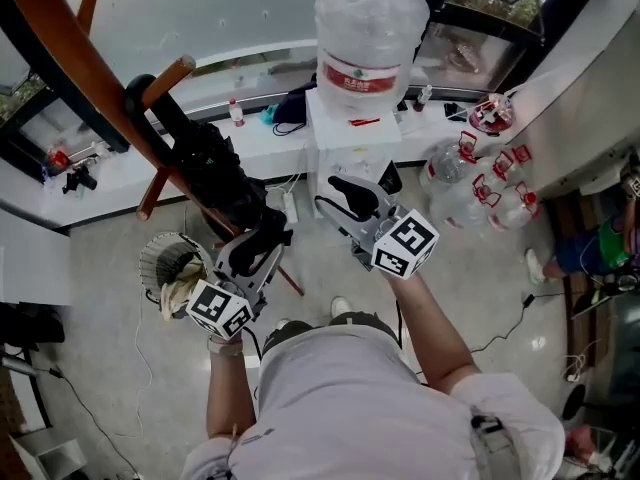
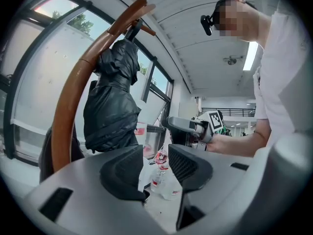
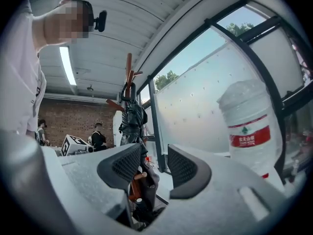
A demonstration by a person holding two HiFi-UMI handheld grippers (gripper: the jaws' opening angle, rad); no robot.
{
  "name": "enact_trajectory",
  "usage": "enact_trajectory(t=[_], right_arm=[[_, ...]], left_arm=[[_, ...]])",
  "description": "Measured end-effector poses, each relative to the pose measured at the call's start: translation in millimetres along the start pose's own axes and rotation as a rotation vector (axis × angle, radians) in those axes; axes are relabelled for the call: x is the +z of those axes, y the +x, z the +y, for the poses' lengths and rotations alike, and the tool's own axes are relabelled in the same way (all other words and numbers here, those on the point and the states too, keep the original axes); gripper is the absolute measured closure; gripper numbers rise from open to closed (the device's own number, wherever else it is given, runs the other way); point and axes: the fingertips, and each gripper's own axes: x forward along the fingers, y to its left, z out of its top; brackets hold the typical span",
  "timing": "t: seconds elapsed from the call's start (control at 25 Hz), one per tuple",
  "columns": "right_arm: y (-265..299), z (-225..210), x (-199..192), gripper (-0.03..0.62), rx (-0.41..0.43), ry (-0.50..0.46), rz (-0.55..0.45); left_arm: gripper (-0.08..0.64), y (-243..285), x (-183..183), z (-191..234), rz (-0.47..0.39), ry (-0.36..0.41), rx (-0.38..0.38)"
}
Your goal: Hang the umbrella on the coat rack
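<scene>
As the black folded fabric umbrella (image 1: 215, 173) hangs by its handle on the curved brown wooden coat rack (image 1: 70, 48), upper left of the head view, the hanging appears complete. Left gripper (image 1: 258, 248), centre-left: fingers released, empty. Right gripper (image 1: 345, 203), centre: fingers apart, grasping nothing. Only withdrawal appears left.
</scene>
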Motion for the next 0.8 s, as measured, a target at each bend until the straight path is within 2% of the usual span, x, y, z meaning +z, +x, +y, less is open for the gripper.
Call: enact_trajectory(t=[0.28, 0.8], right_arm=[[-46.7, -10.4, -19.2, 0.459, -0.113, 0.020, 0.015], [-102.3, 3.5, -63.8, 0.493, -0.274, -0.001, 0.087]], left_arm=[[0.423, 32.5, -8.7, -15.9, 0.036, 0.004, -0.089], [0.430, 65.5, -27.0, -45.4, 0.090, 0.012, -0.231]])
